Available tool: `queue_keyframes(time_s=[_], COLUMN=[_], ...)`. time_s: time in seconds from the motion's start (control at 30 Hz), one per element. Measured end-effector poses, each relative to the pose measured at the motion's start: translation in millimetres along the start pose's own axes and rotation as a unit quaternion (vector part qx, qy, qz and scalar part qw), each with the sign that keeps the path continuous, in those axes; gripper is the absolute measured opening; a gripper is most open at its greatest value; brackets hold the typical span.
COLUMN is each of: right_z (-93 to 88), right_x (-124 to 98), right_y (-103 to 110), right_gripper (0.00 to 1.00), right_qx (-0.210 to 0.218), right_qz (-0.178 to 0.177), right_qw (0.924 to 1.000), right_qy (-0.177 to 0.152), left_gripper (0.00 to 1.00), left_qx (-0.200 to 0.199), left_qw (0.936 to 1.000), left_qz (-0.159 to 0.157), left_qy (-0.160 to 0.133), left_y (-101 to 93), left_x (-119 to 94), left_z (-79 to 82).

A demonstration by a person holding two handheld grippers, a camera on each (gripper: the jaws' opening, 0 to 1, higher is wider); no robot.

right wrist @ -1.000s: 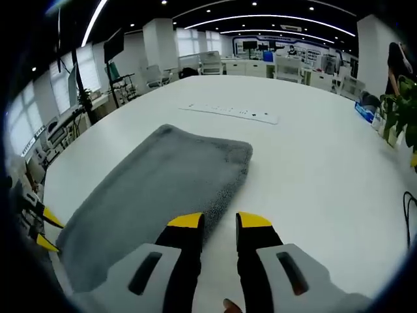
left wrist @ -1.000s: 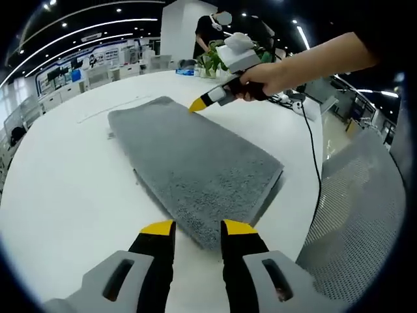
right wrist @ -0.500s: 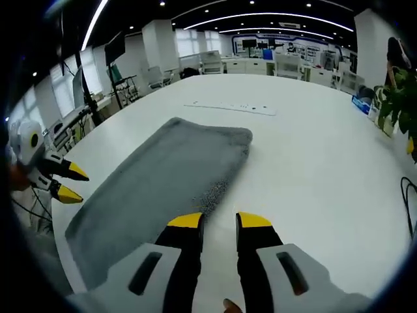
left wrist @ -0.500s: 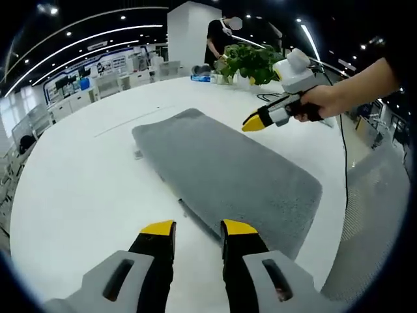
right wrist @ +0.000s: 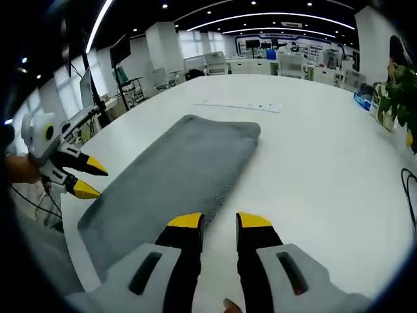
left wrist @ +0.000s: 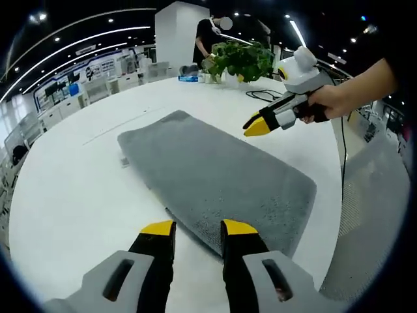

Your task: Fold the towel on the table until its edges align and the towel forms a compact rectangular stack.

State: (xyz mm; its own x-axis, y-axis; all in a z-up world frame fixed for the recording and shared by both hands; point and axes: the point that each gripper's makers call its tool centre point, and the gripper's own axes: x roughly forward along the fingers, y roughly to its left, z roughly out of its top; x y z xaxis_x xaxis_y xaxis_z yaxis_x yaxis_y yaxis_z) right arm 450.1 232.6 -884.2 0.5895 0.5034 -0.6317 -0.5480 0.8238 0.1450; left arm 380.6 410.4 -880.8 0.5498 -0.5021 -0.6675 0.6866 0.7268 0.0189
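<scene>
A grey towel [left wrist: 215, 179] is seen lying flat as a long folded rectangle on the white round surface [left wrist: 71, 195]. In the left gripper view, the left gripper [left wrist: 199, 228] is held just above the towel's near long edge, its yellow-tipped fingers [left wrist: 158, 228] parted by a small gap with nothing between them. The right gripper [left wrist: 259, 125] is seen there entering from the right, held in a hand [left wrist: 326, 103] above the towel's far side; how far its fingers stand apart cannot be told from this view. A potted plant [left wrist: 241, 60] and a black cable [left wrist: 264, 95] are seen beyond the towel.

In the right gripper view, the right gripper [right wrist: 220, 222] hangs at the towel's [right wrist: 176, 179] edge, its fingers slightly parted and empty. The left gripper [right wrist: 81, 176] appears at the left, fingers spread, holding nothing. A white power strip [right wrist: 242, 105] lies past the towel's far end.
</scene>
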Motion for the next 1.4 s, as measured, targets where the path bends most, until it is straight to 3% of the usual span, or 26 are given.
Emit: queue_keyframes(time_s=[0.17, 0.47, 0.6, 0.67, 0.8, 1.4], right_z=[2.0, 1.1, 3.0, 3.7, 5.4, -4.1], right_x=[-1, 13, 17, 20, 24, 37], right_y=[0, 3, 3, 1, 2, 7], right_gripper=[0.18, 0.16, 0.16, 0.16, 0.16, 0.02], right_qx=[0.001, 0.015, 0.018, 0.020, 0.024, 0.022], right_qz=[0.001, -0.003, -0.005, -0.006, -0.005, 0.017], right_qw=[1.0000, 0.9999, 0.9998, 0.9998, 0.9997, 0.9994], right_qy=[-0.002, 0.000, 0.003, 0.003, 0.003, 0.020], left_gripper=[0.27, 0.25, 0.25, 0.25, 0.24, 0.05], left_qx=[-0.012, -0.023, -0.052, -0.037, -0.048, -0.074], left_qw=[0.9999, 0.9990, 0.9983, 0.9989, 0.9985, 0.9972], left_qz=[0.003, 0.031, 0.023, 0.027, 0.024, -0.008], left_qy=[-0.002, -0.020, -0.015, -0.007, -0.007, -0.003], left_y=[3.5, 35.1, 43.0, 48.3, 54.0, 48.8], left_x=[8, 25, 36, 40, 46, 57], left_z=[-2.9, 15.9, 16.6, 15.1, 14.9, 12.8])
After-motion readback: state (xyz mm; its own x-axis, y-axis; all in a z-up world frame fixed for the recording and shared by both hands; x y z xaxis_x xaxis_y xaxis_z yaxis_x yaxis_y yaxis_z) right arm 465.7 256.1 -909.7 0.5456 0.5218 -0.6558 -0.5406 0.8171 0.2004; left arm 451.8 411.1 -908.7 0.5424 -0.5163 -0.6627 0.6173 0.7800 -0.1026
